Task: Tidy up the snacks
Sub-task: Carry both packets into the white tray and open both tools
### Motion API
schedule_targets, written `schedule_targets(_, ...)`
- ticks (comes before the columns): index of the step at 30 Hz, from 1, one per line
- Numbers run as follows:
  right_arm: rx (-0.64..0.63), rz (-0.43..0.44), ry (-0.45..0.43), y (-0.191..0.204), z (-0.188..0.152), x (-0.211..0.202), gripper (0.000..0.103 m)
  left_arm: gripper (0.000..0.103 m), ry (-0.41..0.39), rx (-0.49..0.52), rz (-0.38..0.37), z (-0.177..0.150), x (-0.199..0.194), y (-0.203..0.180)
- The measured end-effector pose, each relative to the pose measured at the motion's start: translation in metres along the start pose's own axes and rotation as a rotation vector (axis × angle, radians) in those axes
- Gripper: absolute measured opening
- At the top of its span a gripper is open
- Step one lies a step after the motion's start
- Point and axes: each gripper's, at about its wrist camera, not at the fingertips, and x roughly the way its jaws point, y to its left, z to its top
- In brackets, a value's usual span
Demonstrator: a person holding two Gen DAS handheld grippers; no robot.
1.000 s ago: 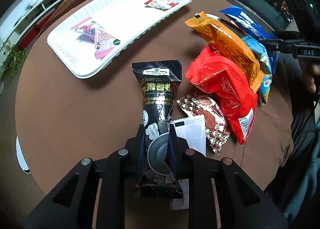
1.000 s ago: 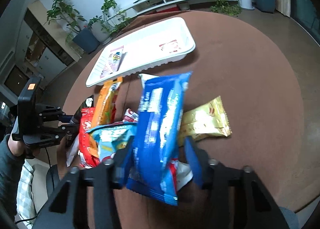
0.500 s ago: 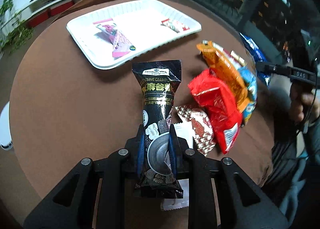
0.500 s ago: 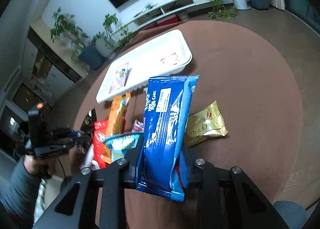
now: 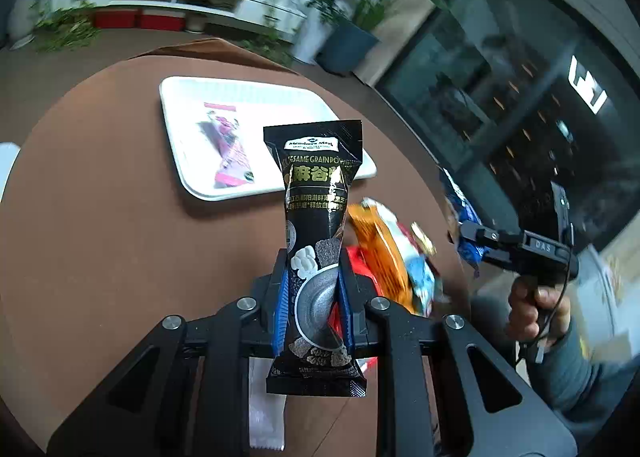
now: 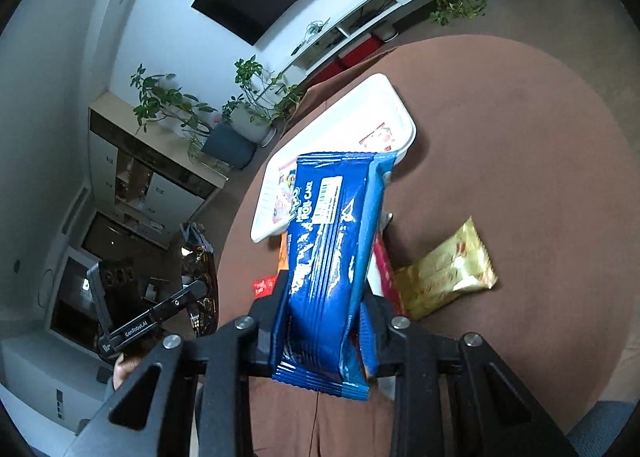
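Your left gripper (image 5: 311, 307) is clamped on the black pack (image 5: 316, 241), lifted clear of the table (image 5: 100, 257) and standing upright, short of the tray (image 5: 180, 97). Your right gripper (image 6: 326, 323) is pinched on the blue pack (image 6: 332, 241), also off the table, tilted slightly, its top end overlapping the tray's near edge in view.

Handling: both look like light foil sachets, soft and crinkly, slick on the surface. The black pack is waisted where the pads bite, so the contents give; probably powder or grain, it will sag if gripped at an end. Hold it at the lower third as now. The blue pack is long, flat and ribbed; likely a soft cake inside, so squeeze lightly or you crush it. Both could slip out of the jaws if swung fast.

Tray: white, rectangular, shallow, raised rim, looks like thin foam or plastic, so it may skid if you push a pack against it. Inside lie a pink pack (image 5: 230, 149) and a small red-white sachet (image 6: 378, 137).

Table is round, brown, matte cloth-like. Near the tray on your side: an orange bag (image 5: 380, 253), a red bag (image 5: 358, 261) partly hidden, a gold pack (image 6: 444, 273) to the right. A white sachet (image 5: 266, 409) lies under the left gripper.

Judgement: both packs go to the tray next; set them flat in bare space.
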Motion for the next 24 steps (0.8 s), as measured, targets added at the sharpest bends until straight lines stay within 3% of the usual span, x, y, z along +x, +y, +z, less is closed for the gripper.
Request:
schedule_targets(4,0.045,0.01,-0.034,-0.011,0.029,-0.006,0.032,0.019,-0.037,-0.078,-0.014,0.016,0.002,0.007)
schedule_targets(11,0.083,0.049,-0.071,-0.016,0.109,0.009,0.032,0.019,-0.077,-0.157,-0.019,0.066,0.019,0.01)
schedule_targets(14,0.068,0.048,-0.026,-0.004,0.139,0.039,0.032,0.019,-0.065,-0.162,0.002,0.091,0.036,0.006)
schedule_targets(17,-0.032,0.022,0.068,0.02,0.156,0.083,0.032,0.019,-0.036,-0.159,0.009,0.11,0.056,0.005)
schedule_targets(24,-0.158,-0.076,0.2,0.041,0.156,0.16,0.032,0.019,0.057,-0.149,0.083,0.128,0.113,0.006)
